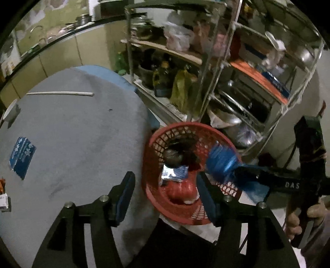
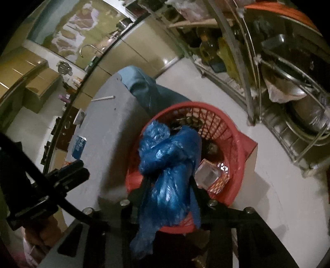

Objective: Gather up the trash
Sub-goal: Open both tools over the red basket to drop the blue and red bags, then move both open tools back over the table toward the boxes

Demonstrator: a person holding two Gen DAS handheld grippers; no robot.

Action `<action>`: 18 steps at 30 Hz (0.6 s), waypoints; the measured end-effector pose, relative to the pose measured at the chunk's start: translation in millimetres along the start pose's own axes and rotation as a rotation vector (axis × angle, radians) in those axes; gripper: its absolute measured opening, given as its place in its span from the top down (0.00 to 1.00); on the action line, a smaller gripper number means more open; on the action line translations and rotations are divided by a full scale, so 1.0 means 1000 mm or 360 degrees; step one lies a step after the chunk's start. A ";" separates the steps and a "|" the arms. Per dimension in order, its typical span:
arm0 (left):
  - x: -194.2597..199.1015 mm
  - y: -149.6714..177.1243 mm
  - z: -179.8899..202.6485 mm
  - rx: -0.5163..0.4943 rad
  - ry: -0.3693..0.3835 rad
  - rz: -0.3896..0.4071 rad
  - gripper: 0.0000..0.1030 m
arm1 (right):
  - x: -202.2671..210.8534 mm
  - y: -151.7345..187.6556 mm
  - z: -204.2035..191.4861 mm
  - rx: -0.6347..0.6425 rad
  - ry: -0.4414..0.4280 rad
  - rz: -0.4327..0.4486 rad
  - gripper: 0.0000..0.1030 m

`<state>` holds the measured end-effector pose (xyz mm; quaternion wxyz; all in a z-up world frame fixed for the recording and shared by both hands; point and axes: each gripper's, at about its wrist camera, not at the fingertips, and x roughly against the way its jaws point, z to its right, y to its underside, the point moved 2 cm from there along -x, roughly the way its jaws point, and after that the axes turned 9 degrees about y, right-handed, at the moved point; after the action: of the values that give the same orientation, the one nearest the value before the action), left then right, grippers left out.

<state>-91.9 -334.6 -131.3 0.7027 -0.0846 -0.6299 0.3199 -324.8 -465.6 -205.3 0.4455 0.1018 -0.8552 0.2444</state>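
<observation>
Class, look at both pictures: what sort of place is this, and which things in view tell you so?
Most likely a home kitchen. A tap curves over a counter with cabinets below, a metal pot stands on that counter, and a metal rack holds oil bottles, pans and bags. A red basket on the floor holds trash.

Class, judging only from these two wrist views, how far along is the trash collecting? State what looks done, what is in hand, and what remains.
Done: the red basket beside the table already holds wrappers and other rubbish. In hand: a blue plastic bag hangs between the right gripper fingers over the basket, not yet dropped in. The left gripper is open and empty. Left: a blue packet and a white stick lie on the table.
</observation>
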 end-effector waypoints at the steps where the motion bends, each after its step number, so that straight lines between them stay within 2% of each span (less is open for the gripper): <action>1: 0.003 0.000 -0.003 0.0009 -0.0001 0.0009 0.39 | 0.001 0.000 -0.002 0.0001 -0.0009 0.0012 0.44; 7: 0.032 0.009 -0.028 0.0068 -0.0088 0.0097 0.39 | 0.011 -0.002 -0.018 0.0050 -0.0034 0.0081 0.44; 13: 0.070 0.020 -0.059 0.0142 -0.0381 0.0198 0.39 | 0.019 -0.008 -0.043 0.0109 -0.0077 0.0147 0.44; 18: 0.103 0.030 -0.085 0.0206 -0.0624 0.0284 0.37 | 0.024 -0.015 -0.082 0.0210 -0.0122 0.0192 0.44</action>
<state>-22.4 -229.9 -77.3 0.5397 -0.0309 -0.7226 0.4308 -274.6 -435.6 -141.4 0.3891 0.0884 -0.8584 0.3225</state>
